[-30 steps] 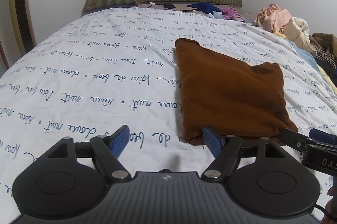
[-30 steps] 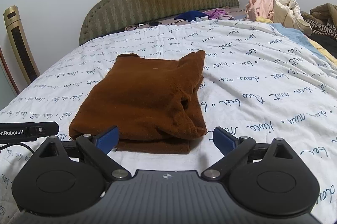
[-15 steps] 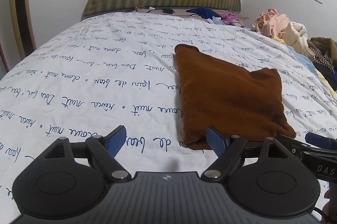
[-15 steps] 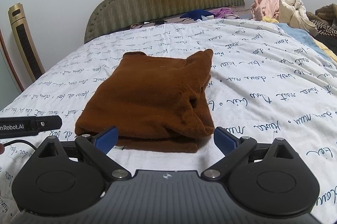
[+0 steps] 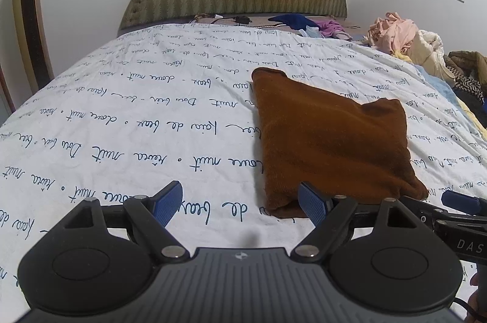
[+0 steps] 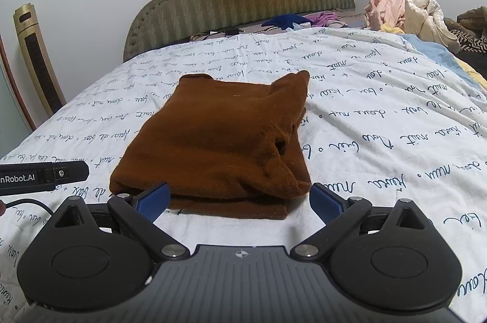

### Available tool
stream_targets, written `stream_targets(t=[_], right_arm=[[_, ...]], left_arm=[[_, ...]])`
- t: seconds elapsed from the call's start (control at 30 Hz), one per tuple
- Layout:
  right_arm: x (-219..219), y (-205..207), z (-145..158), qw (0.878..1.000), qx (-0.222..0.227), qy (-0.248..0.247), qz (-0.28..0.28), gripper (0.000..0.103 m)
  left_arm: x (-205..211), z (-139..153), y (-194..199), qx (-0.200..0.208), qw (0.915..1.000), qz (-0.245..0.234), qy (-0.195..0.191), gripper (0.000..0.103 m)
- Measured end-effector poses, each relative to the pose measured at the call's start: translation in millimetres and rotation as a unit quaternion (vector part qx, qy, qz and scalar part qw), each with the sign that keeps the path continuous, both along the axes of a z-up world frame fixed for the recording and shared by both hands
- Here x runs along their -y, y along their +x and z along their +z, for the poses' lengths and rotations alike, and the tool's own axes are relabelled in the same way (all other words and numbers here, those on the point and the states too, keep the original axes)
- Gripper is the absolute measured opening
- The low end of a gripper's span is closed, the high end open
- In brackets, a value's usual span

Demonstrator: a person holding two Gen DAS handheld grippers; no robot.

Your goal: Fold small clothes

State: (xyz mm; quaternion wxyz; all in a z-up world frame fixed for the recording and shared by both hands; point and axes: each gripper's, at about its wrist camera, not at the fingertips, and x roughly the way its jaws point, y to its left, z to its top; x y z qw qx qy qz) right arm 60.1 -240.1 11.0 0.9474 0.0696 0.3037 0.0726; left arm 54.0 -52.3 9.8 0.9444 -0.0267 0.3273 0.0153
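Folding Nearly Done on the Brown Garment

Lying at the centre of the frame, the brown garment (image 6: 219, 140) sat folded on the script-printed bedspread (image 6: 380, 125), layers bunched at its right edge. Both the right gripper (image 6: 240, 199) and left gripper (image 5: 240, 201) hovered spread apart, empty. A careless pinch of one layer, I judged, could drag the stack open.

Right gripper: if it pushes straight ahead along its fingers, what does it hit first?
Most likely the near edge of the folded brown fleece garment, between the open right gripper fingers; depth is uncertain.
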Motion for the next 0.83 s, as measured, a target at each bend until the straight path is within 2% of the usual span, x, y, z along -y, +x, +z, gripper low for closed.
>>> stream_targets(t=[0.67,0.83], right_arm=[[2.2,-0.1,-1.5,1.0,-0.001,0.0,-0.002,0.097],[4.1,-0.2,-0.2,1.0,0.002,0.001,-0.005,0.098]], left_arm=[[0.1,2.8,-4.2,0.012,0.9999,-0.001,-0.008,0.083],[3.2,1.7,-4.1,0.009,0.9999,-0.003,0.004,0.084]])
